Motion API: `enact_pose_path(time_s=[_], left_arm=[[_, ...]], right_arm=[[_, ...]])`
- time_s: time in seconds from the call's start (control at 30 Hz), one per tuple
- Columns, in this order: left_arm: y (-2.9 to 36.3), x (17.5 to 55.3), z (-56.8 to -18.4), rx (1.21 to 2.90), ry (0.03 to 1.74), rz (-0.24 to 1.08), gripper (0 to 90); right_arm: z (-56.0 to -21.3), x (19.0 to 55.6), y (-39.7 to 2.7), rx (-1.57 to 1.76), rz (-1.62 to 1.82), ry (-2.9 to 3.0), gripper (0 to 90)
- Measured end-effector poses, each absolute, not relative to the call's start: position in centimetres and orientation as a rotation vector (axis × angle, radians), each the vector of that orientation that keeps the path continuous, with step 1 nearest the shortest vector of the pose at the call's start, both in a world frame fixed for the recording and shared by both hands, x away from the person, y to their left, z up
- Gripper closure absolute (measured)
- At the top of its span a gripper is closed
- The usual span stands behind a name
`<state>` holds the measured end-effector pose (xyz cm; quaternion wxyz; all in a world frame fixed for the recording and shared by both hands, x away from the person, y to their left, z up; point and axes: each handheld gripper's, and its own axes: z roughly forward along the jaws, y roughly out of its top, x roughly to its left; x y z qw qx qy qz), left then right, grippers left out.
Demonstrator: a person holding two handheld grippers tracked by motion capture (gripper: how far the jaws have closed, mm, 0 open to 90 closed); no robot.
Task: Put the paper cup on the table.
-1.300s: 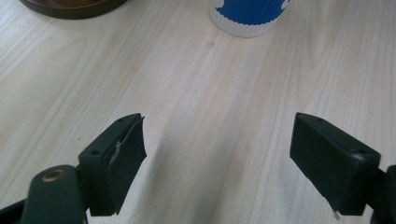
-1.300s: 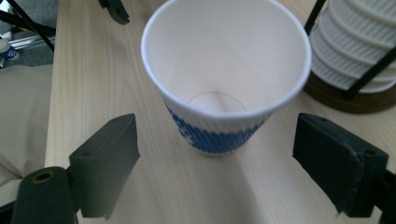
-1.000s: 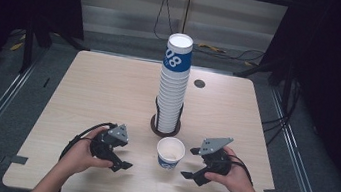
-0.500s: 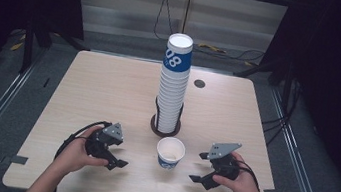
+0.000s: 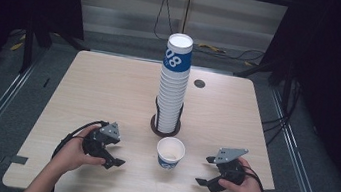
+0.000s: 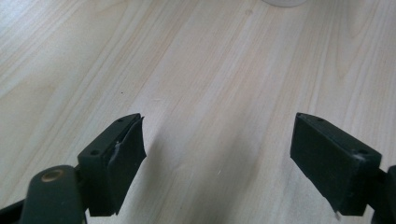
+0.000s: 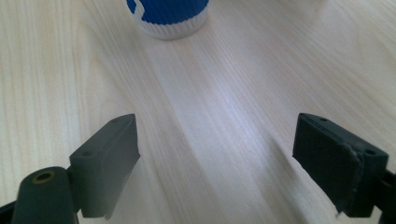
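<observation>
stack of paper cups (image 5: 173,89) showing "08" | one single paper cup (image 5: 170,153) standing | left hand-held gripper (image 5: 114,155), right hand-held gripper (image 5: 206,170) gaping wide, holding nothing

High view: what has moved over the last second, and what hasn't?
The right tool drew back from the single blue-and-white paper cup toward the table's near right edge, open and empty. The left tool barely shifted, also open. The single cup and the tall stack of paper cups stayed put.

Bare tabletop (image 5: 107,97) both sides; single cup (image 5: 170,152) stands between grippers, cup stack (image 5: 173,84) just behind it.
</observation>
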<state>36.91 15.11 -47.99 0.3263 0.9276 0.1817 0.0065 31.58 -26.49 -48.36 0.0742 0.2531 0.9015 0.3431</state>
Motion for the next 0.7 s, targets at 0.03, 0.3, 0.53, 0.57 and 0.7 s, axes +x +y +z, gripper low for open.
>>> enact_pose_path(time_s=[0.03,0.3,0.53,0.57,0.7], left_arm=[[15.2,36.9,-48.0,2.435,0.481,0.02,17.5],[15.9,37.0,-48.4,2.443,0.501,0.031,17.4],[17.0,37.3,-48.3,2.433,0.524,0.059,17.4],[17.0,37.3,-48.3,2.433,0.524,0.059,17.4],[17.4,37.3,-48.3,2.428,0.547,0.07,17.4]], right_arm=[[-48.4,31.5,-26.5,0.764,1.028,2.706,13.8],[-49.1,31.4,-26.9,0.759,1.001,2.707,13.7],[-49.4,31.3,-27.2,0.753,0.993,2.694,13.7],[-49.4,31.3,-27.2,0.753,0.993,2.694,13.7],[-49.5,31.3,-27.4,0.749,1.005,2.679,13.2]])
